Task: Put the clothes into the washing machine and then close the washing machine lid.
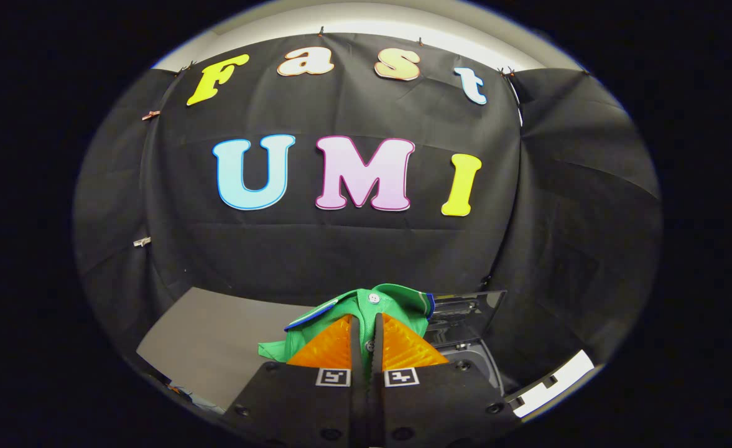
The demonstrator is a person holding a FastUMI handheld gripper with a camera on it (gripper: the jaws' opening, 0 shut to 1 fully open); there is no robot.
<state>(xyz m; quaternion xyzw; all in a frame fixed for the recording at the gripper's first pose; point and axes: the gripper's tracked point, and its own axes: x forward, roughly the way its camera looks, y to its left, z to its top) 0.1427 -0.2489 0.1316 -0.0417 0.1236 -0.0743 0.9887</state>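
Note:
A green garment (366, 305) with a white button and blue trim hangs bunched over my gripper (366, 323), lifted off the table. The two fingers stand close together with the cloth pinched between them, so the gripper is shut on it. Beyond the fingers to the right stands the washing machine (477, 364), small and grey. Its clear lid (468, 311) is raised, leaning back toward the booth wall. The drum opening is mostly hidden behind the fingers and the garment.
A grey tabletop (210, 339) stretches to the left of the fingers, ending at the black cloth wall behind. A white strip (555, 382) lies to the right of the washing machine. Something small and bluish (185, 393) lies at the table's near left edge.

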